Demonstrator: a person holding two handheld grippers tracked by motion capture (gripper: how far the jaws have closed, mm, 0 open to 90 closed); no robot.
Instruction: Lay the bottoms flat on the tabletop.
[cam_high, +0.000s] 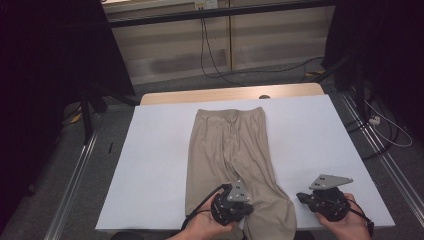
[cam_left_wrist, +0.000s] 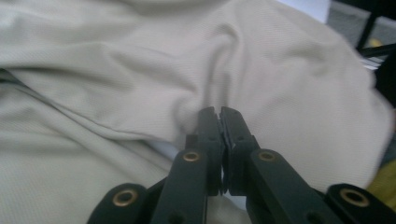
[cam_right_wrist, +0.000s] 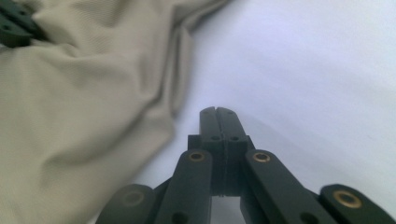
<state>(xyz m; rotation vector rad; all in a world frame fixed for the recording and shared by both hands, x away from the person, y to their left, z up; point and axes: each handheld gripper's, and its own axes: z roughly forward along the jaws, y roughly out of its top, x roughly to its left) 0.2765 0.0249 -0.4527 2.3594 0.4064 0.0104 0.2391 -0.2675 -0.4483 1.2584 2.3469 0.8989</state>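
Beige trousers (cam_high: 230, 150) lie flat on the white table (cam_high: 160, 150), waistband at the far side and legs toward the near edge. My left gripper (cam_high: 248, 206) sits at the near end of the legs. In the left gripper view its jaws (cam_left_wrist: 219, 113) are shut, and a fold of the trousers (cam_left_wrist: 116, 84) puckers into their tips. My right gripper (cam_high: 301, 196) rests over bare table just right of the right leg. Its jaws (cam_right_wrist: 217, 111) are shut with nothing between them, the trouser cloth (cam_right_wrist: 70, 93) lying beside them. The left gripper (cam_right_wrist: 14, 23) shows far off in that view.
A wooden tabletop edge (cam_high: 200, 95) runs behind the white cover. Black stands (cam_high: 87, 110) and cables (cam_high: 390, 135) sit on the floor at both sides. White surface (cam_high: 310, 135) stretches to the right of the trousers.
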